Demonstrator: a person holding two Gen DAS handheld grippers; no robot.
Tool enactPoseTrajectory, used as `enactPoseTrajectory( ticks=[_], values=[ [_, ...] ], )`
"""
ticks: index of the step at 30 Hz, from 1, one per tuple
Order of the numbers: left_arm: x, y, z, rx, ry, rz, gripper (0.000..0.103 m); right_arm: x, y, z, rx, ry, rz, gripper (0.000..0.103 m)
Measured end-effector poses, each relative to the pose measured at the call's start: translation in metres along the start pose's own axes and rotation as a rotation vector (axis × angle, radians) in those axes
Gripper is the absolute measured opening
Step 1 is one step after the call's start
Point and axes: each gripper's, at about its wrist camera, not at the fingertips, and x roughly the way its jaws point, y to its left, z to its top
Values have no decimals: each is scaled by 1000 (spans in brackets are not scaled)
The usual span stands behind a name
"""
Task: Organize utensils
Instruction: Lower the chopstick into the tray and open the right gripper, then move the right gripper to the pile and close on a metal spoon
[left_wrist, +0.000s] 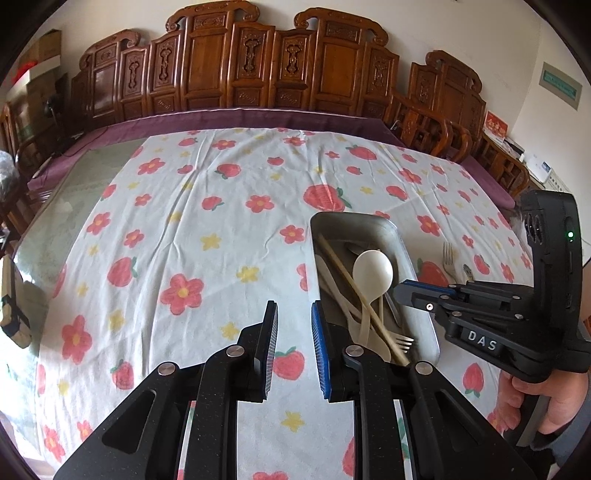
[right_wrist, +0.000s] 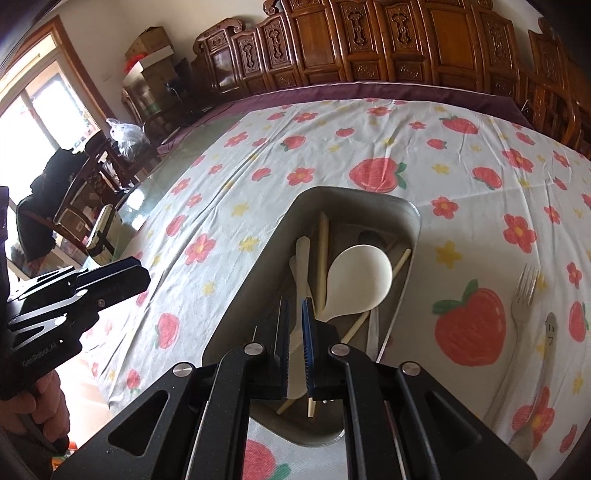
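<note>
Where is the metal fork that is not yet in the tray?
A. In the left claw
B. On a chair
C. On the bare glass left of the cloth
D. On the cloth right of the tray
D: the fork lies on the flowered cloth, right of the metal tray, beside a printed strawberry.

Two hand-held grippers, both angled downward, nothing between their pads

The left gripper (left_wrist: 293, 347) fills the lower centre of its own view, its jaws a narrow gap apart and empty. The right gripper (right_wrist: 293, 345) sits low and central in its own view, its pads nearly together with only a slit between them. At the lower right of the left view, a hand (left_wrist: 554, 402) wraps the right gripper's handle; at the lower left of the right view, another hand (right_wrist: 40, 402) grips the left one's.
</note>
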Motion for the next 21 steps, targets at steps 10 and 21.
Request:
enactPoseTrajectory(
  ticks=[10,21],
  values=[
    [-5,-26,1,32,-13,-32,25,-59,-26,-29,-93,-56,-103,9],
    [0,-61,1,74,-5,-76,31,-108,-95,-77,-32,-46,-242,9]
  ],
)
